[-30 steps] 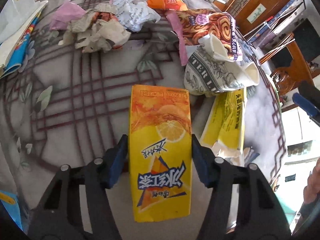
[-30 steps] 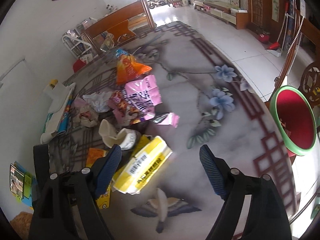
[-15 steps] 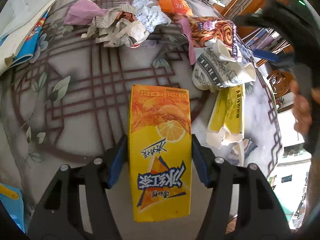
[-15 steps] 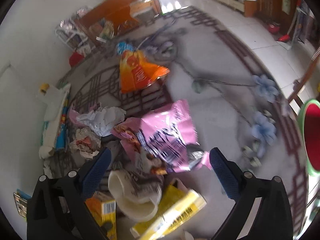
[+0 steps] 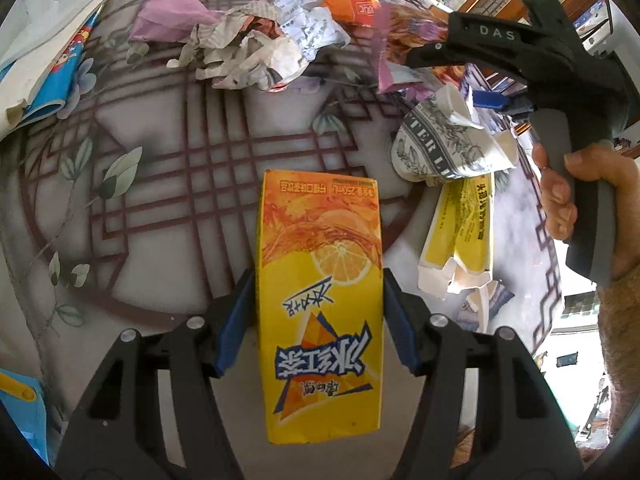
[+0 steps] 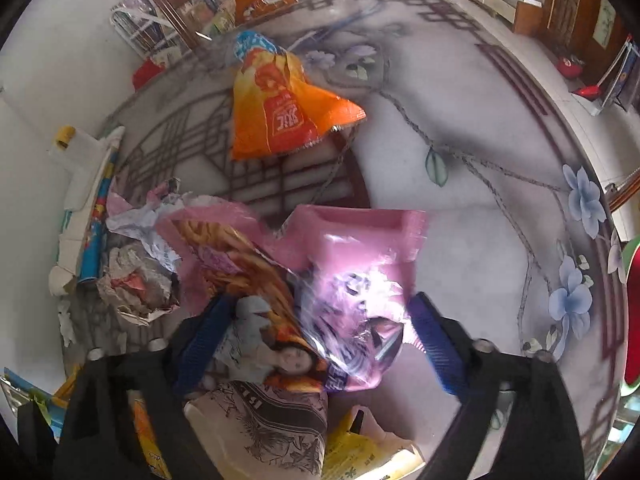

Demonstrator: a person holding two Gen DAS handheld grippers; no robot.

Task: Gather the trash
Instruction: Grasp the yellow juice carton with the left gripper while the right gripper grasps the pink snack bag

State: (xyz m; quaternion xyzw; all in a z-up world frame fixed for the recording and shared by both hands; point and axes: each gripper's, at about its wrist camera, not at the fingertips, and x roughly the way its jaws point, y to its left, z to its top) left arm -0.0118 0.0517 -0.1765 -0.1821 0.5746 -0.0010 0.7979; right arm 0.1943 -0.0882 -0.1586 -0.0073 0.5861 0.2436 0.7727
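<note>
Your left gripper [image 5: 318, 320] pinches the yellow drink carton [image 5: 318, 300] between its jaws, long axis running straight away from you. Your right gripper [image 6: 312, 336] jaws are closing around the pink snack wrapper [image 6: 352, 280], not yet pressing.

The yellow drink carton [image 5: 320, 296] is hiding the desk [image 5: 168, 184] beneath it. In the right wrist view, the pink snack wrapper [image 6: 352, 280] is smearing with motion blur, its print unreadable. The crushed paper cup [image 6: 260, 420] is lying partly hidden beneath it. The green-rimmed red bin [image 6: 632, 304] is being cut off at the edge.
</note>
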